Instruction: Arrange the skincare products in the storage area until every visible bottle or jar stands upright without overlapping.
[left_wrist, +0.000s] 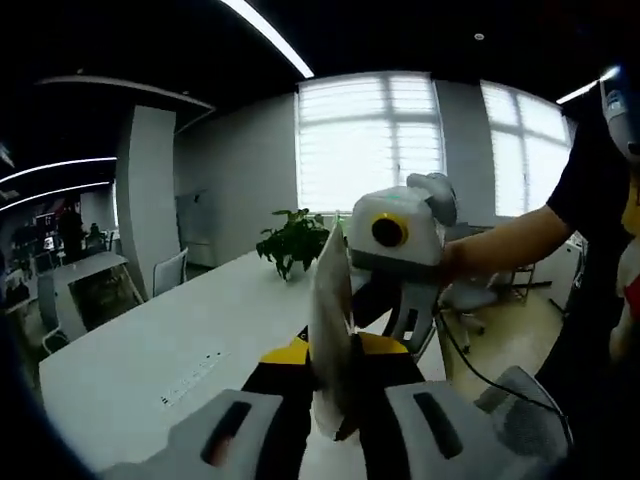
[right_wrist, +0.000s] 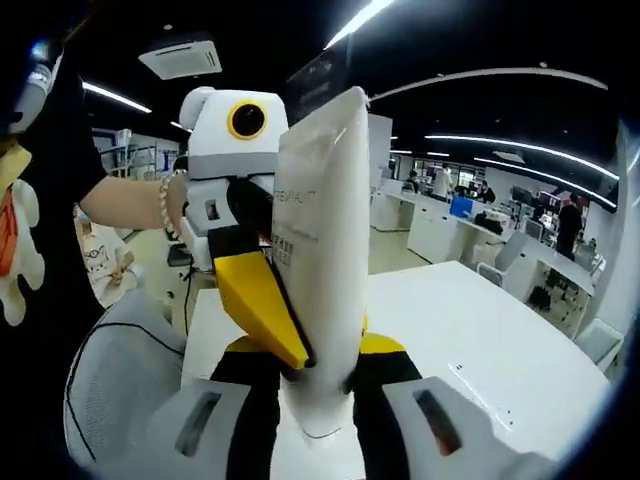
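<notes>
Both grippers pinch one white tube (right_wrist: 322, 250) above the table (left_wrist: 150, 350): left gripper (left_wrist: 335, 400) at 6 o'clock, right gripper (right_wrist: 318, 385) likewise.

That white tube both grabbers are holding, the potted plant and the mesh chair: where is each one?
white tube (right_wrist: 325, 260): right gripper view, its flat printed side.
potted plant (left_wrist: 292, 242): left gripper view, its leaves.
mesh chair (right_wrist: 120, 385): right gripper view, its grey mesh back.
</notes>
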